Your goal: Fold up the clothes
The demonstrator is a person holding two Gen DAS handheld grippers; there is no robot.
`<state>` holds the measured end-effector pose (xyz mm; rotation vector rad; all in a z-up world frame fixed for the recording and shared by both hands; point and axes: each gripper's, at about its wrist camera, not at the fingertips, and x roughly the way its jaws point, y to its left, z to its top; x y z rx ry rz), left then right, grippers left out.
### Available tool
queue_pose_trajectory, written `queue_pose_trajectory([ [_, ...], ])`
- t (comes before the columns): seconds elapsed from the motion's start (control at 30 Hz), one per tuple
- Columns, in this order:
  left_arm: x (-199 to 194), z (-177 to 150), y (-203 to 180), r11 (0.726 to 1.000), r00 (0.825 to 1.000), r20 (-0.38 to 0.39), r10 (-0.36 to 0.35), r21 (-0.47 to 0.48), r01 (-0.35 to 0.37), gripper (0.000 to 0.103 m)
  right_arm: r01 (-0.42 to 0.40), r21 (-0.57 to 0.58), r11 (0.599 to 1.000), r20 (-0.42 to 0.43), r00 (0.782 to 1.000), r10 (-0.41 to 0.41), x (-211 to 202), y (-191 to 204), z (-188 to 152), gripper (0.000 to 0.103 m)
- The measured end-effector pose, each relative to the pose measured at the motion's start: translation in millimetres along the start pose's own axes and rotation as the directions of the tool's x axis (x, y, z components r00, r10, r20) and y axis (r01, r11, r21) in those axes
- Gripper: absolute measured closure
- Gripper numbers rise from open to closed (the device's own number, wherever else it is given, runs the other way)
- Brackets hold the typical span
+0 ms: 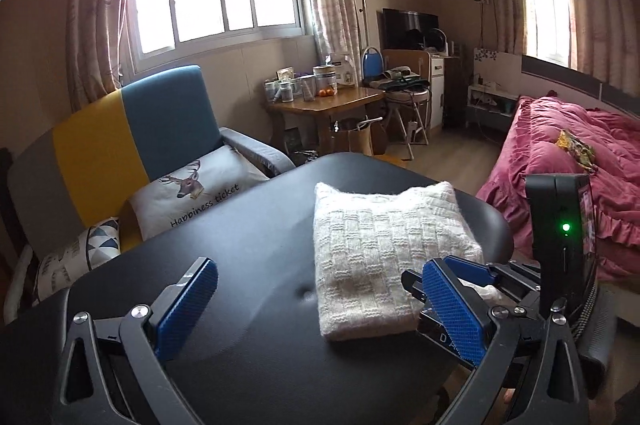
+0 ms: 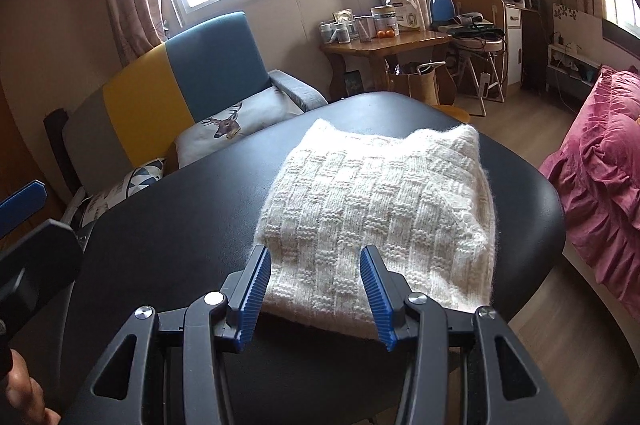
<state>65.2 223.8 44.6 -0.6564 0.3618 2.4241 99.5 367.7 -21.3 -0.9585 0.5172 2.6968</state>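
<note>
Knitwear lies before us: a cream sweater [image 2: 376, 221], already folded into a thick, roughly square bundle, rests on the black table [image 2: 180, 225] toward its right side. We hold the right hand-held gripper [image 2: 316, 295] low over the bundle's near edge, its jaws part-open and straddling the knit without pinching it. Our left hand-held gripper [image 1: 320, 309] hangs wide open and empty above the bare table, just left of the sweater. We judge the folding itself to be nearly or wholly done. What remains, in our view, is either a last tidy of the near edge or lifting both grippers clear without snagging the loose fuzzy yarn.
</note>
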Motion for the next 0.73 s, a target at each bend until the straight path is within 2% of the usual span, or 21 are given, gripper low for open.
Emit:
queue_pose_trajectory([
  [0.37, 10, 0, -4, 0.995, 0.995, -0.046, -0.092, -0.032, 0.09, 0.0, 0.016, -0.01, 1.0, -0.022, 1.0, -0.016, 8, -1, -3, 0.055],
  [0.73, 13, -4, -1, 0.997, 0.997, -0.024, -0.068, -0.04, 0.067, 0.0, 0.031, -0.035, 0.999, -0.024, 0.999, -0.032, 8, 0, -3, 0.055],
])
